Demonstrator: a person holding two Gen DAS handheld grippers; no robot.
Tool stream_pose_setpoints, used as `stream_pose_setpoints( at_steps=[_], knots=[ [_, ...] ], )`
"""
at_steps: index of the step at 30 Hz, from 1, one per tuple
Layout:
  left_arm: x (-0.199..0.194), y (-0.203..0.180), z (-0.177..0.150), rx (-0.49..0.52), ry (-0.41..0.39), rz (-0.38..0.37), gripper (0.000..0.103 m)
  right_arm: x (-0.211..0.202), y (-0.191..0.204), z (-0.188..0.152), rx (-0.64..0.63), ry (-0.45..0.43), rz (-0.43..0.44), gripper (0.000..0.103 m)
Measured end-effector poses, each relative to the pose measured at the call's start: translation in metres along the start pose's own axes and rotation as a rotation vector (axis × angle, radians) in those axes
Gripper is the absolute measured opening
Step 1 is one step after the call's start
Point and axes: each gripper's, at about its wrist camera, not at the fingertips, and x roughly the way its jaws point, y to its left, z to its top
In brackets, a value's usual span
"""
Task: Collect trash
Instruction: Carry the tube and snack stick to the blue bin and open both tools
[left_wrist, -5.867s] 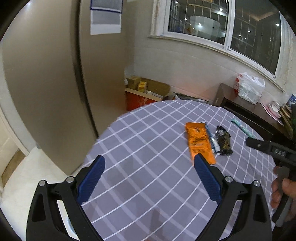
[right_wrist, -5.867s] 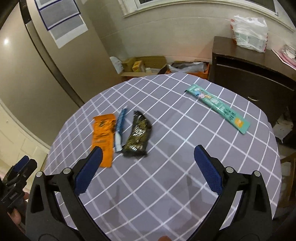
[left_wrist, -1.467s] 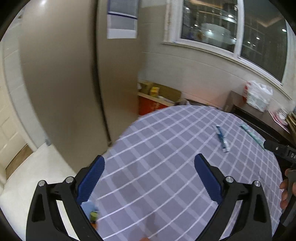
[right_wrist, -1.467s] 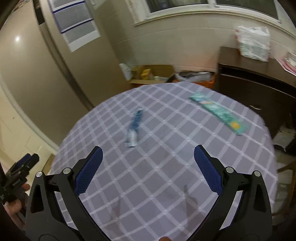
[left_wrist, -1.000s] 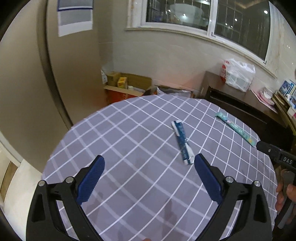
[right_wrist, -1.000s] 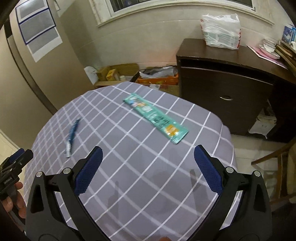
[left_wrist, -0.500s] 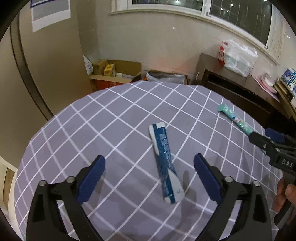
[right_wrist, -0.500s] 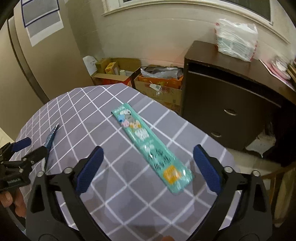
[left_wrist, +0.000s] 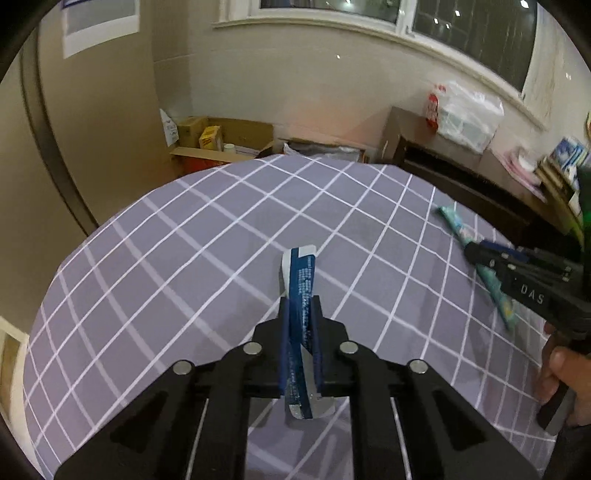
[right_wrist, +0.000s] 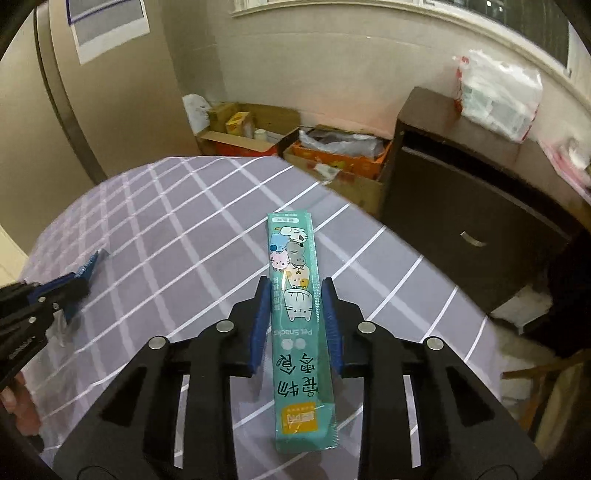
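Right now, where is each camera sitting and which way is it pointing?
Left wrist: rides the left claw, looking across the checked table toward the window wall; its fingers pinch the blue wrapper.
Right wrist: rides the right claw, facing the dark cabinet; its fingers close on the teal snack packet.
Shared: each view shows the other claw, both wrappers and the table.

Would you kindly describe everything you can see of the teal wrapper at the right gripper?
The teal wrapper is a long, flat, glossy plastic sachet printed with cartoon animals, "Pet Snacks", Chinese characters and an orange-yellow label at its near end. It lies lengthwise between the blue jaws of the right gripper, which have closed against its long edges about midway along. Its far end points toward the far rim of the checked tablecloth. Whether it is lifted cannot be told.
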Motion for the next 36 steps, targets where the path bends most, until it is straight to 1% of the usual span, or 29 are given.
stream_pose_setpoints(
  at_steps=[4, 7, 12, 15, 18, 19, 21, 22, 23, 24, 26, 29, 31, 33, 36],
  knots=[
    [-0.026, 0.022, -0.016, -0.056, -0.037, -0.013, 0.010, -0.018, 0.010, -0.013, 0.055, 0.000, 0.106, 0.028],
    [-0.051, 0.040, -0.031, -0.096, -0.072, -0.016, 0.010, -0.034, 0.028, -0.022, 0.071, -0.006, 0.185, 0.028],
    [-0.097, 0.073, -0.057, -0.160, -0.135, 0.000, 0.010, -0.061, 0.079, -0.032, 0.031, -0.012, 0.303, 0.028],
    [-0.125, 0.098, -0.076, -0.202, -0.173, 0.022, 0.010, -0.075, 0.119, -0.035, -0.012, -0.010, 0.362, 0.028],
    [-0.157, 0.131, -0.100, -0.253, -0.212, 0.065, 0.010, -0.090, 0.171, -0.037, -0.081, -0.008, 0.438, 0.028],
    [-0.164, 0.139, -0.106, -0.269, -0.220, 0.076, 0.010, -0.095, 0.196, -0.039, -0.117, -0.006, 0.470, 0.028],
    [-0.184, 0.167, -0.124, -0.308, -0.237, 0.115, 0.010, -0.099, 0.234, -0.042, -0.166, 0.004, 0.513, 0.028],
    [-0.195, 0.184, -0.138, -0.326, -0.242, 0.151, 0.010, -0.101, 0.254, -0.046, -0.191, 0.014, 0.538, 0.028],
    [-0.202, 0.195, -0.149, -0.338, -0.241, 0.176, 0.010, -0.102, 0.284, -0.051, -0.227, 0.032, 0.572, 0.028],
    [-0.207, 0.208, -0.159, -0.356, -0.235, 0.196, 0.010, -0.103, 0.305, -0.056, -0.256, 0.044, 0.594, 0.028],
    [-0.217, 0.244, -0.189, -0.422, -0.215, 0.241, 0.010, -0.102, 0.358, -0.071, -0.322, 0.078, 0.645, 0.028],
    [-0.224, 0.286, -0.227, -0.500, -0.176, 0.296, 0.010, -0.092, 0.423, -0.096, -0.393, 0.152, 0.701, 0.028],
    [-0.223, 0.314, -0.255, -0.556, -0.137, 0.322, 0.010, -0.080, 0.460, -0.113, -0.430, 0.210, 0.716, 0.028],
    [-0.217, 0.335, -0.277, -0.601, -0.099, 0.335, 0.010, -0.065, 0.497, -0.133, -0.467, 0.274, 0.717, 0.028],
    [-0.205, 0.362, -0.305, -0.666, -0.045, 0.333, 0.010, -0.043, 0.530, -0.152, -0.498, 0.341, 0.691, 0.028]
  ],
)
